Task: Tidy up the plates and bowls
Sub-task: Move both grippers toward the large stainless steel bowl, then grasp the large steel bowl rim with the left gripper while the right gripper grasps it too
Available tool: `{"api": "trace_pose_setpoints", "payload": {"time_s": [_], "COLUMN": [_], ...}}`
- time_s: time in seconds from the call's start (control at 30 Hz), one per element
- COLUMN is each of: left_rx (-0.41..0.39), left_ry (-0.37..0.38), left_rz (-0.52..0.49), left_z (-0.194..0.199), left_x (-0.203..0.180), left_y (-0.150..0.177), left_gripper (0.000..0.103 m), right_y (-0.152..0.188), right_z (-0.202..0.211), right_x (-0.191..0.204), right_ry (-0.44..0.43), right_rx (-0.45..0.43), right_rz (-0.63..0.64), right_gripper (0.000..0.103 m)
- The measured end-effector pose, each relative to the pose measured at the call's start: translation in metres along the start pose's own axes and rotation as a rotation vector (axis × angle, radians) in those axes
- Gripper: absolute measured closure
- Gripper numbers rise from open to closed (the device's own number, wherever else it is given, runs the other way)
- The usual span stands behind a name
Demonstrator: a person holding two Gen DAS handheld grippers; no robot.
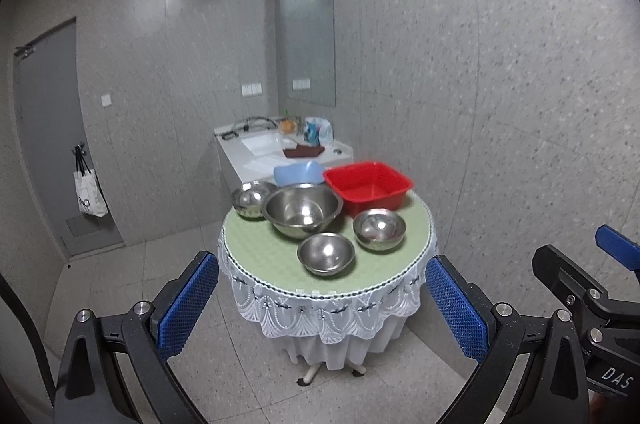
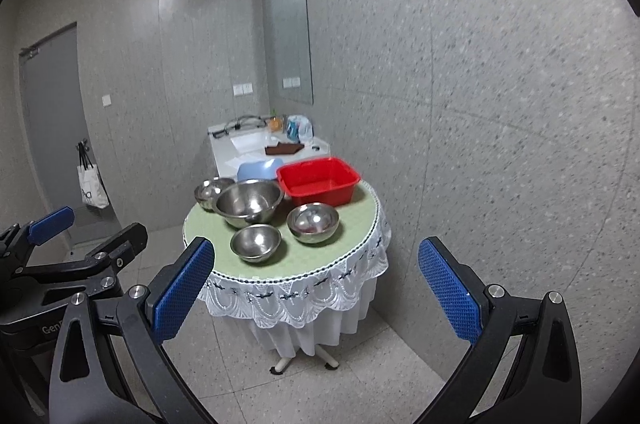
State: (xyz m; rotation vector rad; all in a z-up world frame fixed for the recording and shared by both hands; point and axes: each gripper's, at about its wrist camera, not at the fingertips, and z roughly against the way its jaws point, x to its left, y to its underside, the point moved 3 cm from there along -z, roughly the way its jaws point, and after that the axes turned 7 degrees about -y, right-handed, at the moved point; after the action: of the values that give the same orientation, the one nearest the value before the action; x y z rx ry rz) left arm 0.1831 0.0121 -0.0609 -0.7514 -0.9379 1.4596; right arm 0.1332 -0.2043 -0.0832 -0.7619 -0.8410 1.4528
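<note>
A round table (image 1: 256,240) (image 2: 352,220) with a green top and white lace cloth holds several steel bowls. A large bowl (image 1: 302,210) (image 2: 249,204) stands in the middle. Smaller bowls stand at the front (image 1: 326,254) (image 2: 256,242), right (image 1: 379,228) (image 2: 314,222) and back left (image 1: 250,198) (image 2: 208,191). A red square basin (image 1: 368,186) (image 2: 320,180) stands at the back right. My left gripper (image 1: 322,290) and right gripper (image 2: 316,278) are both open and empty, held well short of the table.
A light blue tub (image 1: 298,173) (image 2: 256,169) sits behind the bowls. A white sink counter (image 1: 256,150) with bottles stands behind the table against the wall. A grey door (image 1: 48,144) with a hanging bag (image 1: 90,192) is at the left. The wall runs close along the table's right.
</note>
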Motion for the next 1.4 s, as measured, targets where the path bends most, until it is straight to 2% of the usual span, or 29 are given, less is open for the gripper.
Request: {"api": "trace_pose_setpoints", "payload": {"time_s": [0.2, 0.4, 0.5, 0.6, 0.7, 0.87, 1.03, 1.1, 1.2, 1.23, 1.27, 1.3, 1.33, 1.37, 1.4], "left_rx": [0.065, 0.133, 0.222, 0.320, 0.374, 0.479, 0.546, 0.581, 0.617, 0.627, 0.631, 0.635, 0.641, 0.647, 0.655], "left_ry": [0.023, 0.051, 0.059, 0.102, 0.115, 0.162, 0.176, 0.179, 0.185, 0.190, 0.190, 0.189, 0.192, 0.192, 0.189], "left_rz": [-0.020, -0.050, -0.058, -0.063, -0.092, -0.094, -0.112, -0.115, -0.112, -0.110, -0.109, -0.105, -0.105, -0.104, -0.100], "left_z": [-0.100, -0.242, -0.325, -0.410, -0.467, -0.559, -0.619, -0.644, -0.666, -0.674, -0.678, -0.683, -0.688, -0.692, -0.697], "left_x": [0.016, 0.053, 0.076, 0.092, 0.096, 0.105, 0.101, 0.101, 0.093, 0.091, 0.090, 0.088, 0.087, 0.082, 0.082], "left_y": [-0.034, -0.078, -0.100, -0.117, -0.129, -0.139, -0.139, -0.138, -0.134, -0.133, -0.131, -0.130, -0.129, -0.125, -0.124], "left_gripper": [0.001, 0.001, 0.001, 0.001, 0.001, 0.002, 0.016, 0.027, 0.039, 0.042, 0.049, 0.055, 0.058, 0.069, 0.074], "right_y": [-0.006, -0.020, -0.025, -0.028, -0.025, -0.018, -0.005, -0.002, 0.003, 0.004, 0.006, 0.008, 0.009, 0.011, 0.013], "right_z": [-0.081, -0.197, -0.264, -0.327, -0.381, -0.436, -0.478, -0.490, -0.503, -0.506, -0.510, -0.514, -0.519, -0.523, -0.529], "right_x": [-0.001, 0.009, 0.017, 0.027, 0.034, 0.035, 0.026, 0.023, 0.020, 0.019, 0.017, 0.016, 0.015, 0.015, 0.015], "right_ry": [0.022, 0.055, 0.040, 0.029, 0.031, 0.037, 0.015, 0.025, 0.015, 0.021, 0.023, 0.012, 0.000, -0.014, -0.036], "right_rx": [0.064, 0.160, 0.249, 0.323, 0.392, 0.464, 0.553, 0.574, 0.606, 0.617, 0.630, 0.643, 0.653, 0.670, 0.685], "right_rz": [-0.036, -0.116, -0.176, -0.218, -0.242, -0.246, -0.288, -0.280, -0.276, -0.269, -0.260, -0.255, -0.252, -0.244, -0.237], "right_gripper": [0.000, 0.000, 0.000, 0.000, 0.000, 0.001, 0.014, 0.020, 0.032, 0.040, 0.047, 0.049, 0.054, 0.061, 0.065]}}
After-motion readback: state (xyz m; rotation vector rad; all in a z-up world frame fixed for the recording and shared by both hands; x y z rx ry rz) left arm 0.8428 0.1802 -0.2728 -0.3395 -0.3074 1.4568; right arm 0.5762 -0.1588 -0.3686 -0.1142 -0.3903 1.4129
